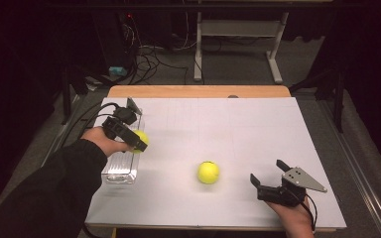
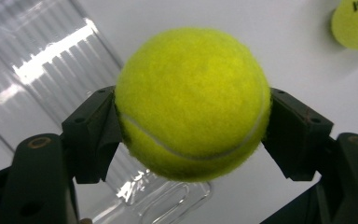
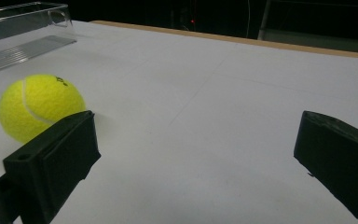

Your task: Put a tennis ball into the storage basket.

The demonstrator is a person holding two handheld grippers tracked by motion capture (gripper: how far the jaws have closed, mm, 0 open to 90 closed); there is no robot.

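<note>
left gripper (image 2: 193, 130) clamps tennis ball (image 2: 193, 102), seam visible

room: dark | floor (image 1: 238, 69): grey; cables (image 1: 151, 57) | white desk frame (image 1: 238, 29) behind

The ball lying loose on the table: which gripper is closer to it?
Right. The right gripper sits open just beside the loose ball. The left gripper is farther off, over the clear box, holding another ball.

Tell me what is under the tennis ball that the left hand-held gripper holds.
Under the held tennis ball lies the clear plastic container on the white table. The ball covers part of the container, so its inside cannot be fully seen.
</note>
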